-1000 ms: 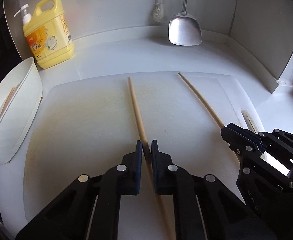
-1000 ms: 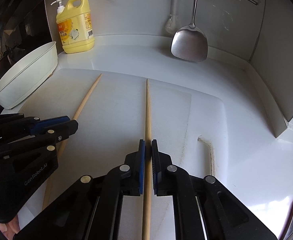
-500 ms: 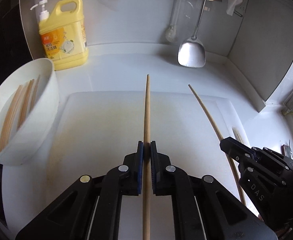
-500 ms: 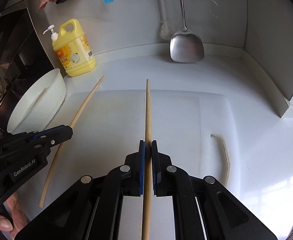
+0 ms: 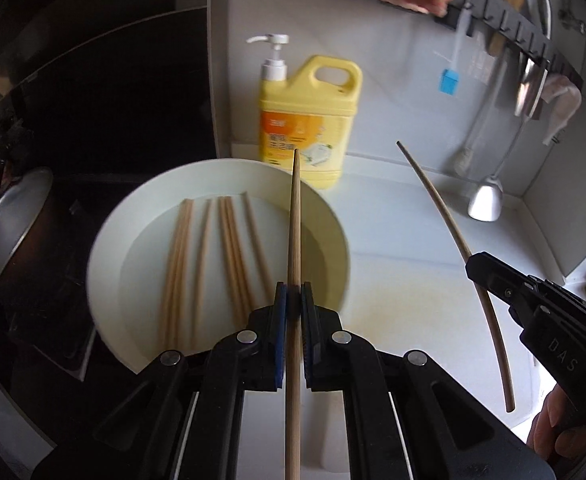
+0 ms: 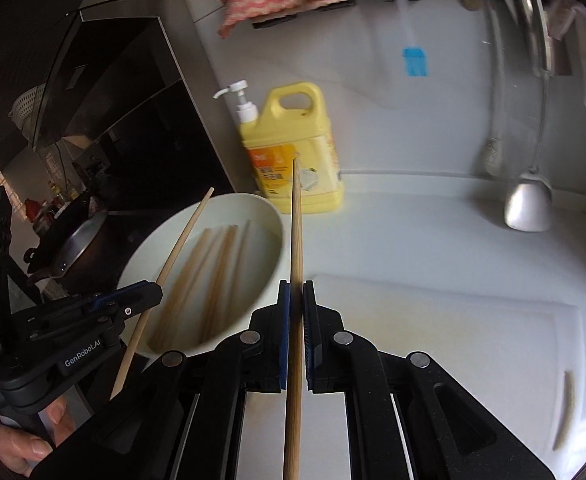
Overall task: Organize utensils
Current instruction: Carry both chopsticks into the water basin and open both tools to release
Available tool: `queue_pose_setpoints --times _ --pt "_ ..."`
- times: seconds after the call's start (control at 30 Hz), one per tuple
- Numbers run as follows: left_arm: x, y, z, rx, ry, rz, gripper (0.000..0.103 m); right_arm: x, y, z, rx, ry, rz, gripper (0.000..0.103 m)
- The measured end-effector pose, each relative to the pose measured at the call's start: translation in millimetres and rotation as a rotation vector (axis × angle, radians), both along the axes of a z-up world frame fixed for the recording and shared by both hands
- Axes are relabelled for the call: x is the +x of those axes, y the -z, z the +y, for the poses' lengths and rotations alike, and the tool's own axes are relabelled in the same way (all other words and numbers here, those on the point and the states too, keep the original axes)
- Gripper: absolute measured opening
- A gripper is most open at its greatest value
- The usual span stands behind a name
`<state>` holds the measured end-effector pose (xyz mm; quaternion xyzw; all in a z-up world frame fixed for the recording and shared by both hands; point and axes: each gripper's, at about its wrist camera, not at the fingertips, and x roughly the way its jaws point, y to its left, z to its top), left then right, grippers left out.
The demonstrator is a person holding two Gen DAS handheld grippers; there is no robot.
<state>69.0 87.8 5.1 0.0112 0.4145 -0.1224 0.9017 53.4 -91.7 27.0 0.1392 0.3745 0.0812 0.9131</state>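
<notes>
My left gripper [image 5: 293, 294] is shut on a wooden chopstick [image 5: 295, 220] and holds it in the air over the white bowl [image 5: 105, 248], which has several chopsticks [image 5: 229, 252] lying in it. My right gripper [image 6: 296, 292] is shut on a second chopstick [image 6: 296, 224], held in the air just right of the bowl [image 6: 269, 208]. In the left wrist view the right gripper [image 5: 475, 270] and its chopstick [image 5: 449, 220] show at the right. In the right wrist view the left gripper [image 6: 155, 294] and its chopstick [image 6: 181, 244] show at the left.
A yellow dish soap bottle [image 5: 313, 120] stands behind the bowl. A white cutting board [image 6: 453, 332] lies on the white counter. A metal spatula [image 6: 529, 200] hangs at the back right wall. A dark pan [image 5: 9, 232] sits on the stove at the left.
Both grippers have lifted their chopsticks off the cutting board and moved left toward the bowl. The left one now hangs over the bowl.
</notes>
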Motion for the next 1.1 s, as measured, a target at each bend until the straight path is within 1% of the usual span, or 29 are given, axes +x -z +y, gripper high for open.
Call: queue_pose_setpoints --times 0.1,0.2,0.3,0.43,0.57,0.73,1.03,1.1 --pt "24.6 -3.3 33.5 0.01 -0.027 -0.001 0.007 31.3 -3.8 34.8 0.014 -0.041 -0.003 0.006" --pt "48.5 -2.4 58.0 0.014 -0.045 -0.004 0.007 61.3 1.4 67.0 0.014 -0.061 0.019 0.006" --pt "71.2 5.9 71.4 0.013 -0.053 0.007 0.007 85.4 11.1 92.0 0.009 -0.073 0.037 0.006" --pt "94.4 21.6 78.3 0.013 -0.056 0.036 0.007 109.0 27.6 112.8 -0.006 -0.076 0.083 0.006" --pt "114.4 41.6 78.2 0.038 -0.061 0.089 0.007 125.4 43.1 120.4 -0.026 -0.066 0.132 0.006" --pt "124.4 58.8 77.4 0.056 -0.059 0.128 0.007 136.2 60.6 124.5 -0.028 -0.058 0.192 0.006" --pt "137.8 77.4 76.4 0.064 -0.066 0.188 0.008 143.3 73.3 131.3 -0.047 -0.047 0.229 0.006" --pt "137.4 80.0 78.7 0.068 -0.079 0.204 0.016 144.9 74.2 132.8 -0.054 -0.045 0.239 0.006"
